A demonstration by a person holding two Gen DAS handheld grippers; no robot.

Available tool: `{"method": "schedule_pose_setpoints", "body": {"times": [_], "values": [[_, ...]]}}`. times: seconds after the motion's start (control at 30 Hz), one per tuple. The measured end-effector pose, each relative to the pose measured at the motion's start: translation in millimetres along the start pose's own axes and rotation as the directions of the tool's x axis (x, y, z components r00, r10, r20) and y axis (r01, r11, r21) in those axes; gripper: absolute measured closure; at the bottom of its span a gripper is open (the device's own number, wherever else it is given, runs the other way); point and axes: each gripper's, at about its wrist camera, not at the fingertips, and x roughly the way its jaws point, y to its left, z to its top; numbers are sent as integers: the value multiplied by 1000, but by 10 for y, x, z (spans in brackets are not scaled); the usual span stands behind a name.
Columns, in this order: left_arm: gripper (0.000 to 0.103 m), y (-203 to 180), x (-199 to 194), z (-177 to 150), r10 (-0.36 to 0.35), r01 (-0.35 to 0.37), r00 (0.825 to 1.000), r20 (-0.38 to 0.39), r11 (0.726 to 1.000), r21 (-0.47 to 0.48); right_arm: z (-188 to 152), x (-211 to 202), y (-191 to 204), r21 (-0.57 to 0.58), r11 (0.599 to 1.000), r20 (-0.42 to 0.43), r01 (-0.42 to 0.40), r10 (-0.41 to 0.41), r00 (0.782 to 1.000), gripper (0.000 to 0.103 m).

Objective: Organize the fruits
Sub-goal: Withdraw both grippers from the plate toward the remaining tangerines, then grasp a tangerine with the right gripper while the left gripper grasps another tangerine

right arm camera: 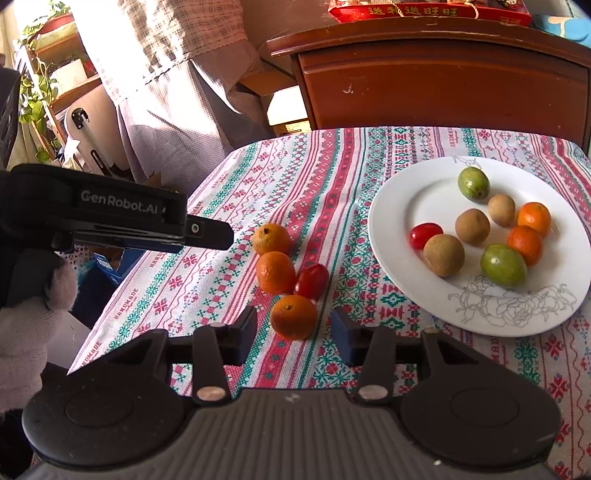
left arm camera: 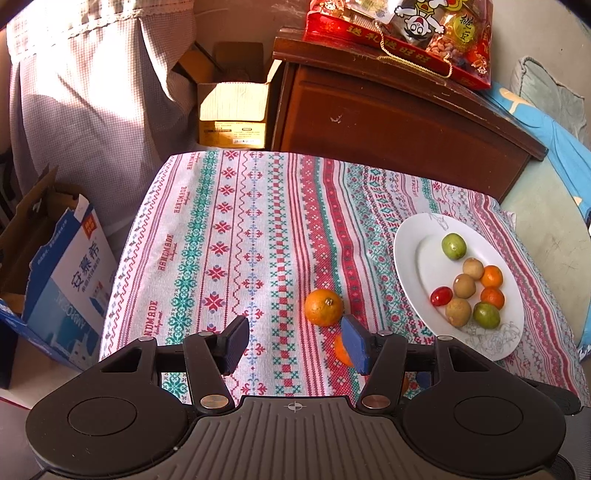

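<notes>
Table: a small table under a cloth patterned in red, green and white bands.
Plate: a white plate with a line-drawn flower on its rim sits on the right part of the cloth.
On the plate: two green fruits, three brown round fruits, two small oranges and a red cherry tomato, lying close together.
Loose fruit: three small oranges and a second cherry tomato sit in a tight cluster on the cloth, left of the plate and apart from it.
Nearest orange: the closest orange of that cluster lies just ahead of the right gripper.
Right gripper: the right gripper points down at the cloth with its jaws apart and nothing between the pads (the orange sits past the tips).
Left gripper: the left gripper also has its jaws apart and holds nothing; an orange lies ahead of its right finger and another is partly hidden behind that finger.
Hand: a hand in a white knit glove grips the left gripper's handle, seen from the right wrist view.
Behind the table: a dark wooden cabinet with a red gift bag on top, and an open cardboard box beside it.
</notes>
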Motion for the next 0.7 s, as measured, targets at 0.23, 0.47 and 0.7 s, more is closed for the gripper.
{"method": "schedule_pose_setpoints", "body": {"times": [0.23,0.47,0.7], "values": [[48,-59,36,-40,-24,24,1000,-17,1000,18,-34,26,8,-30,999,0,13,-13,1000,73],[48,-205,101,-131,-47,50,998,-42,996,71,-52,-128,-159,11,997,1,71,-71,997,74],[48,-320,210,-221,-17,24,999,-49,989,148,-83,-191,-290,40,994,-3,101,-101,995,73]]}}
